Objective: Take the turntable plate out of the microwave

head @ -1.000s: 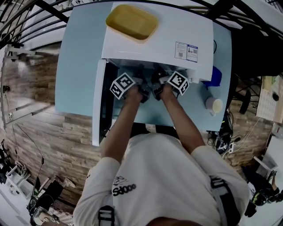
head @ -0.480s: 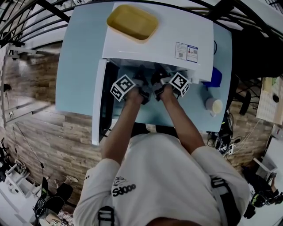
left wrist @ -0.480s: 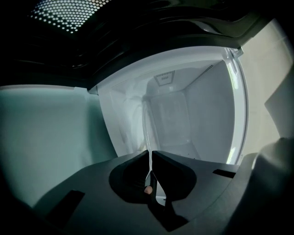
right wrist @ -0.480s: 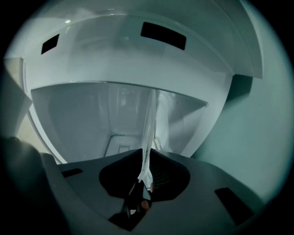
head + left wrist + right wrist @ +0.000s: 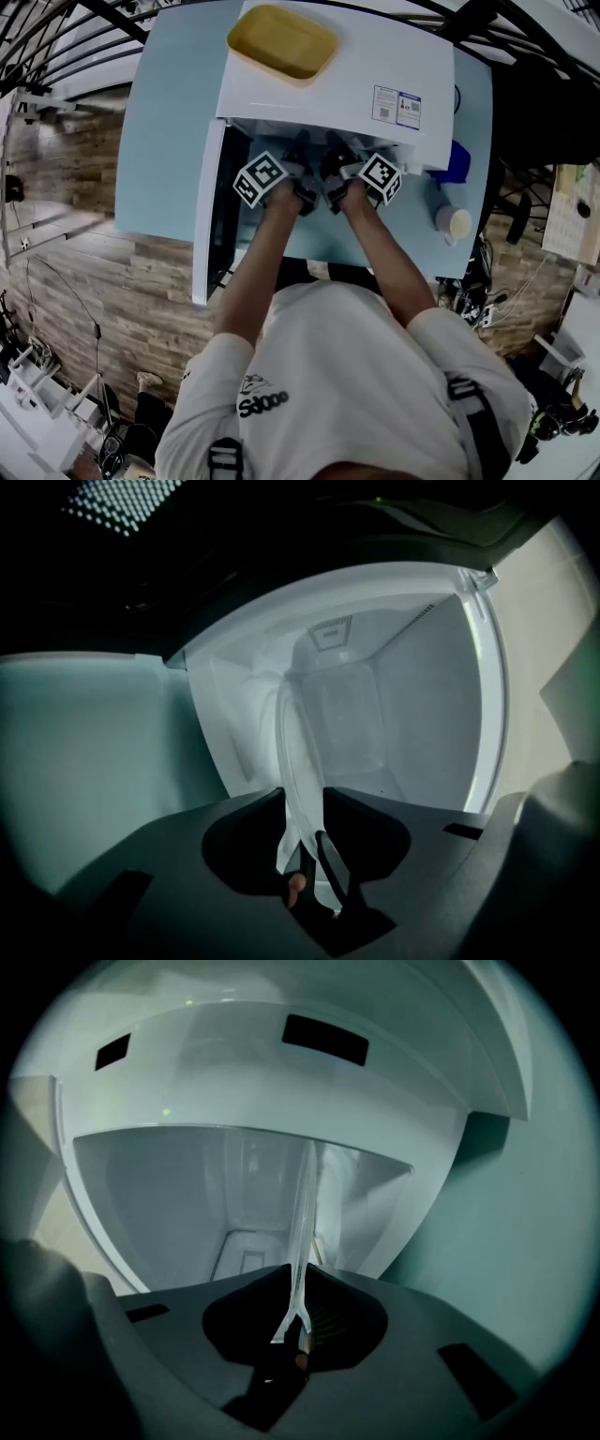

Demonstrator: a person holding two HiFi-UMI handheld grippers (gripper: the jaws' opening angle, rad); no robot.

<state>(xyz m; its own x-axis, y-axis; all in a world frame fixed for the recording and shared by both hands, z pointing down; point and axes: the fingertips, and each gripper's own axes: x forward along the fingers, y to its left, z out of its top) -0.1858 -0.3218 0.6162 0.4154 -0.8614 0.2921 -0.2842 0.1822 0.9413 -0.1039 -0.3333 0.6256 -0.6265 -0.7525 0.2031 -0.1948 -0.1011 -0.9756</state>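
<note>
The white microwave (image 5: 347,84) stands on a light blue table (image 5: 169,122), its door (image 5: 208,216) swung open at the left. Both hands reach into its mouth. The clear glass turntable plate (image 5: 292,742) shows edge-on inside the white cavity. Its rim runs between the jaws of my left gripper (image 5: 302,797), which are opening, with a slim gap beside the glass. My right gripper (image 5: 297,1274) is shut on the plate (image 5: 305,1213), whose rim is pinched between the jaw tips. In the head view the left gripper (image 5: 298,150) and right gripper (image 5: 333,152) sit side by side; the plate is hidden there.
A yellow tray (image 5: 281,42) lies on top of the microwave. To the right of the microwave stand a blue object (image 5: 457,161) and a pale cup (image 5: 457,223). The cavity walls close in on both grippers. Wooden floor lies left of the table.
</note>
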